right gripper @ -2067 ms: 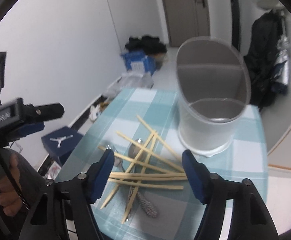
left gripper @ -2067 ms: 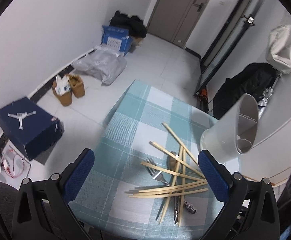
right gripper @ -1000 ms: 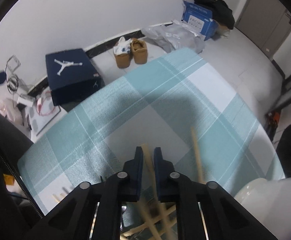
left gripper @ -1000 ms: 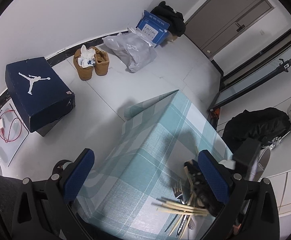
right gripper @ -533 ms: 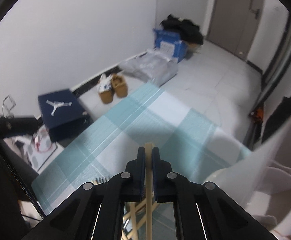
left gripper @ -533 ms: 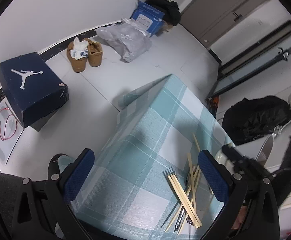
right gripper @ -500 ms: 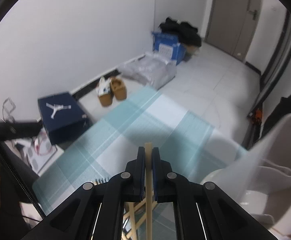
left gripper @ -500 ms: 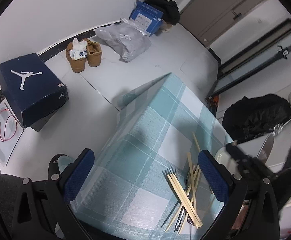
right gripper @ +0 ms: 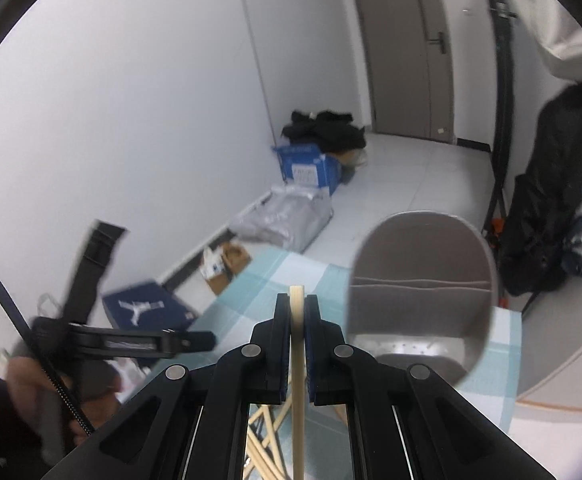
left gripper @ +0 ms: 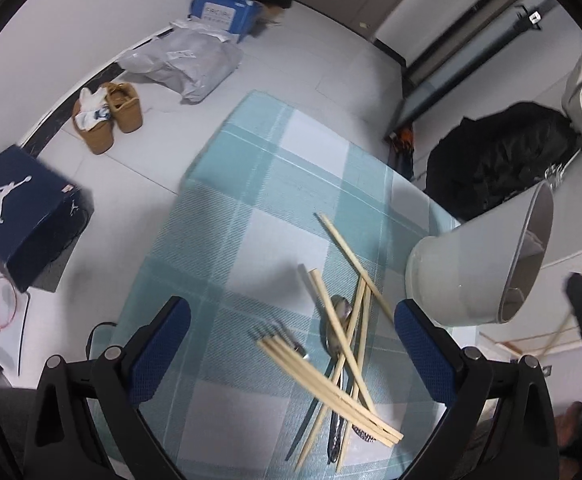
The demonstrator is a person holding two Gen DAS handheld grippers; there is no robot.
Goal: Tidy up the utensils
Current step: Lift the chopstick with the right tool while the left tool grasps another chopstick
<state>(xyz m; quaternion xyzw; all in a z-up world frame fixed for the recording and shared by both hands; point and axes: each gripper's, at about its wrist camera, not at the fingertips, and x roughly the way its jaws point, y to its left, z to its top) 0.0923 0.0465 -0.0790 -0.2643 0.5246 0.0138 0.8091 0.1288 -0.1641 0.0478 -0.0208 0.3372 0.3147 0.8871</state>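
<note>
Right gripper (right gripper: 298,312) fingers clamping one chopstick (right gripper: 297,360), now lifted clear of pile (left gripper: 343,344) at lower centre of counter (left gripper: 251,184), holder (right gripper: 423,280) coming into view right. Left gripper (left gripper: 291,340) fingers apart, empty. Insertion judged next.

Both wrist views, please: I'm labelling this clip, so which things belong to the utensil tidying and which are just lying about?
Belong to the job:
- right gripper, shut on one chopstick
- left gripper, open
- loose chopsticks, fork, spoon
- white holder, divided inside

Just lying about:
- navy shoebox
- tan shoes
- grey bag
- blue box
</note>
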